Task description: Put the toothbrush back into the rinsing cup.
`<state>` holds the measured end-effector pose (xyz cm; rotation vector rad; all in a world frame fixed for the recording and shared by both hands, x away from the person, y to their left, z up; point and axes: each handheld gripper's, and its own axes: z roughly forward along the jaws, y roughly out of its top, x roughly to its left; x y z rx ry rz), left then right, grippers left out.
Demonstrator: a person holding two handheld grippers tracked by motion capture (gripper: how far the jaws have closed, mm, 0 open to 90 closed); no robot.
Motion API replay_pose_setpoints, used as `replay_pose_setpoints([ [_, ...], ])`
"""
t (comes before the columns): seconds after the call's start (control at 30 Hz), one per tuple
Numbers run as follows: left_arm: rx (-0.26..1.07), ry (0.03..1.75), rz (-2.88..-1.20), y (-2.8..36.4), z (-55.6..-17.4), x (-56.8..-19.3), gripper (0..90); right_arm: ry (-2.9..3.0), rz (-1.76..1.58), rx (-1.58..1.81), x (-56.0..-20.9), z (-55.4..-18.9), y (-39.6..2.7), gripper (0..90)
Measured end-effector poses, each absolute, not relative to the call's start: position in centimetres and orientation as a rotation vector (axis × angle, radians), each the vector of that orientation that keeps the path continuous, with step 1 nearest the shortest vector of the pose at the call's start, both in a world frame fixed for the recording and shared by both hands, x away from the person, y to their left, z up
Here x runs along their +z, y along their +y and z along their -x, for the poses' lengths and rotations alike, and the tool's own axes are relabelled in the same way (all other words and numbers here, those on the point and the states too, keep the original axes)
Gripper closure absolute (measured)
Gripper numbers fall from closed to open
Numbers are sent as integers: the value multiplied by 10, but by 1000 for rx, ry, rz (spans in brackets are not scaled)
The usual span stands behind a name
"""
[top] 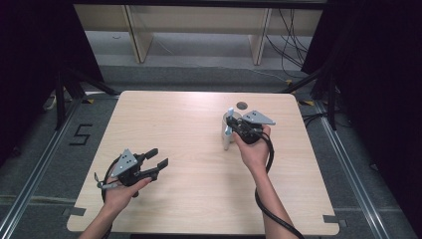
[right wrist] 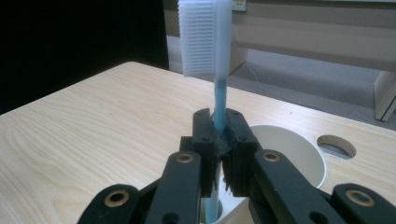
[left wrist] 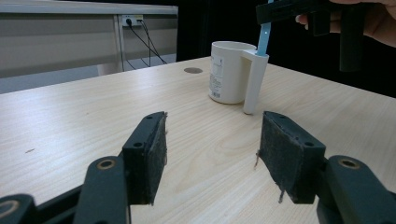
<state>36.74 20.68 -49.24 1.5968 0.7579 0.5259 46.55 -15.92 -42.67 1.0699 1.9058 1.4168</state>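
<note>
Toothbrush [right wrist: 219,100]: blue handle, white bristle head at the top, standing upright. I see its handle clamped between the jaws of my right gripper [right wrist: 218,140], the two pads pressed flat on either side of it. The lower end of the handle drops into a slot on the side of the cup [right wrist: 299,156]; in the left gripper view the handle [left wrist: 265,35] rises straight out of that side holder.

Cup [left wrist: 228,72]: cream-white, open mouth up, with a printed label on its wall and a squared holder on one side reaching down to the tabletop. It stands right of centre toward the far edge of the tabletop [top: 189,129], near a round cable hole [top: 242,105].

Right gripper [top: 244,130]: my right hand [top: 255,149] holds it over the cup, forearm reaching forward from the near edge, grey plate on top, cable trailing back along the arm.

Left gripper [top: 155,160]: my left hand [top: 124,191] holds it low over the near left part of the tabletop, well apart from the cup, pointing to the right and slightly away. In its own view [left wrist: 212,149] the jaws stand wide with bare wood between the pads, the cup farther off ahead of them.
</note>
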Motion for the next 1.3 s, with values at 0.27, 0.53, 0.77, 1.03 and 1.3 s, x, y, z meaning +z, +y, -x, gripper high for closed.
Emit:
replay_pose_setpoints([
  [0.27,524,758,-1600,206,-367,-493,406,1935,-1070,1415,-433,-466,-157,849],
  [0.53,519,748,-1583,206,-368,-494,406,1948,-1056,1392,-439,-467,-157,848],
  [0.77,519,748,-1583,206,-368,-494,406,1949,-1044,1363,-442,-467,-157,846],
  [1.03,523,756,-1595,206,-367,-493,406,1948,-1083,1364,-444,-465,-155,810],
  [1.3,519,748,-1583,206,-368,-494,406,1975,-1064,1330,-444,-463,-156,626],
])
